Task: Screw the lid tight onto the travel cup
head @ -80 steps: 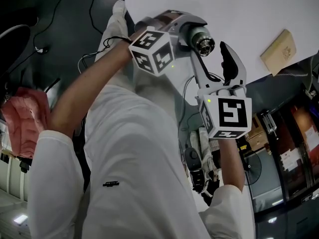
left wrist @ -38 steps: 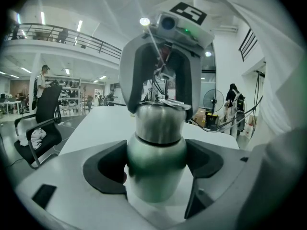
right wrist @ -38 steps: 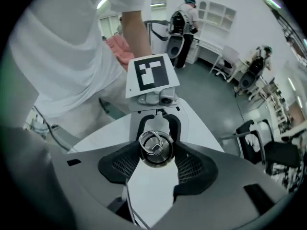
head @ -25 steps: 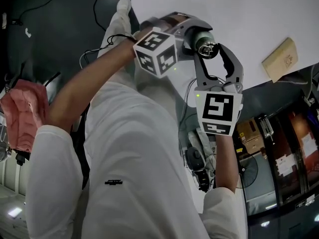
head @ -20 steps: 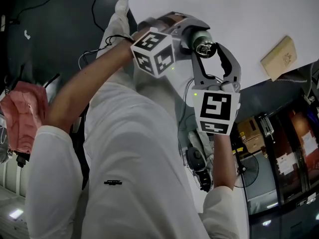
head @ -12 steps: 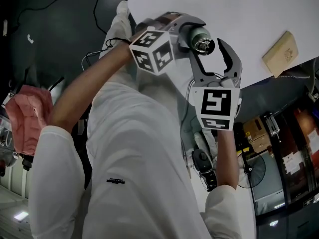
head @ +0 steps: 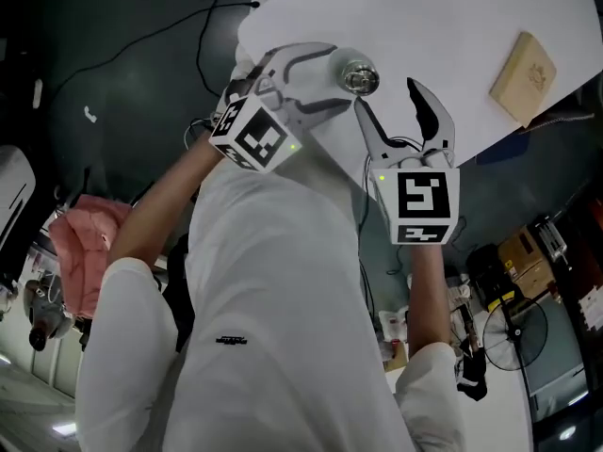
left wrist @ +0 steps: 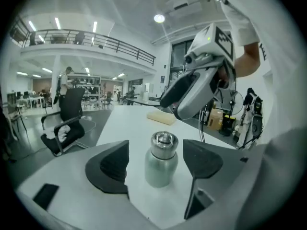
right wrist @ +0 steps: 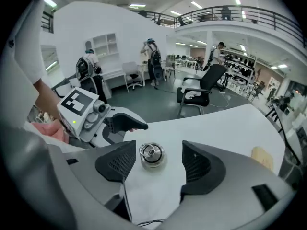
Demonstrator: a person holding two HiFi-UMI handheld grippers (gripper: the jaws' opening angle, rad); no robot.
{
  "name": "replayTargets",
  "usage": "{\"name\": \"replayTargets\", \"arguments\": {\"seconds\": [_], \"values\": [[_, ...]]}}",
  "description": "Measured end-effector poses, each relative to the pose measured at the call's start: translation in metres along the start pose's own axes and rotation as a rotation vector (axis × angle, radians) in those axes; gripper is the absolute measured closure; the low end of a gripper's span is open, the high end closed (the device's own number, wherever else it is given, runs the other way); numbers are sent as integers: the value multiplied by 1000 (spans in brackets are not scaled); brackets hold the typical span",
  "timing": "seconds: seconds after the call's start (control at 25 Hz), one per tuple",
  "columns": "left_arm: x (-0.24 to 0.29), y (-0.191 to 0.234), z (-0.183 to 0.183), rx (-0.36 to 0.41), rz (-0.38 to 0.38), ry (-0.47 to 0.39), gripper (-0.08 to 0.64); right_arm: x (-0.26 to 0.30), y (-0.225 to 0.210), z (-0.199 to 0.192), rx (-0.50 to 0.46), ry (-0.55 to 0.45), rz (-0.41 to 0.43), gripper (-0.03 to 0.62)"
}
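Garment (head: pixel 273 299): white, the person's own; filled the lower centre of the head view, nearest the camera.
Right gripper (head: pixel 388 102): centre right of the head view, marker cube toward the camera. Its jaws had just been opening and stood wide apart. In its own view the cup showed between them but beyond the tips, and the pads touched nothing.
Left gripper (head: pixel 332 79): upper centre of the head view, just left of the cup. Its jaws were spread, with one pad on each side of the cup body in its own view and a clear gap at each side, so nothing was gripped.
Travel cup (left wrist: pixel 160 164): metal, upright on the table, free of both grippers.
Lid (left wrist: pixel 164 143): seated on the cup mouth and apparently level; how tight it was could not be told.
Table (head: pixel 443 26): white, across the upper right of the head view.
Tan block (head: pixel 526 75): on the table at the far right, well apart from the cup.
Step in hand (judged): between grips, so either a re-grasp for another turn or release after the last one.
Handling note (judged): for a further turn, the left pads should close low on the body and hold it upright. The right jaws should come down square over the lid, close evenly and twist about the cup's axis without side push.
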State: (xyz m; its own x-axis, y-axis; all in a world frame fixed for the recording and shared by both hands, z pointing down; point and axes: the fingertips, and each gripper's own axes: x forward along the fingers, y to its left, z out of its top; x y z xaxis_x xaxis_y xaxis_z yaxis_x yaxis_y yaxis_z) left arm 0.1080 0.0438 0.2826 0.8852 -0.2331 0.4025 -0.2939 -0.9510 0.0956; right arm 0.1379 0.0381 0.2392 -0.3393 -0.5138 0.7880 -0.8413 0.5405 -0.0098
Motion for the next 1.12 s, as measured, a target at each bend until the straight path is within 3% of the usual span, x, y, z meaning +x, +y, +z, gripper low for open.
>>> {"name": "replayTargets", "arguments": {"seconds": [0.12, 0.24, 0.36, 0.44, 0.56, 0.8, 1.12], "values": [[-20, 5, 28, 30, 68, -7, 219, -20, -16, 2, 85, -78, -51, 324], [-40, 7, 59, 35, 139, -30, 436, -42, -26, 3, 138, -144, -113, 326], [-51, -2, 85, -5, 147, -46, 535, -65, -33, -1, 178, -204, -161, 392], [-54, -8, 94, -60, 152, -19, 539, -82, -38, -7, 202, -241, -189, 429], [-63, -12, 107, -123, 197, 18, 552, -111, -48, -13, 235, -320, -262, 574], [-99, -10, 139, -207, 294, 18, 557, -164, -49, -9, 264, -451, -378, 589], [-138, -18, 173, -186, 383, -59, 557, -210, -45, -14, 275, -555, -498, 589]]}}
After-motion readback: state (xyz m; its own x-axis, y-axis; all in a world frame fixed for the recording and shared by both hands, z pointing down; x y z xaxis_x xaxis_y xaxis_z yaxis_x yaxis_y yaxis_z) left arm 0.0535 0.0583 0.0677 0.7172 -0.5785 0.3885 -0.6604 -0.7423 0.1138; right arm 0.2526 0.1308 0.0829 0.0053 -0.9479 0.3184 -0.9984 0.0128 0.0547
